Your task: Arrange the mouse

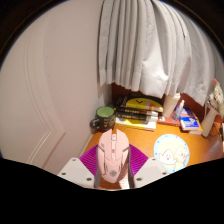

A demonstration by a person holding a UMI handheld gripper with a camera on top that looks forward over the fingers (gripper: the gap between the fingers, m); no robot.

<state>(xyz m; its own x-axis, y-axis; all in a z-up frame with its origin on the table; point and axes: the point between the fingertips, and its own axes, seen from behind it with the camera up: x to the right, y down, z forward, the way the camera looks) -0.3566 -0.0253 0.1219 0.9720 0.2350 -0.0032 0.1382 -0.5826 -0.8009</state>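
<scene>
behind an orange desk [150,140] hang white curtains [150,45], with books [135,112] stacked near the wall. the gripper [113,172] clamps a pink mouse [113,155] between its fingers, above the desk; a loose squeeze could let its smooth shell slip out.

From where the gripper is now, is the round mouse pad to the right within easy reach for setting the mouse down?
Probably yes. The gripper holds the pink mouse between its fingers, and the round mouse pad lies just ahead and to the right on the orange desk, with nothing standing between them.
</scene>
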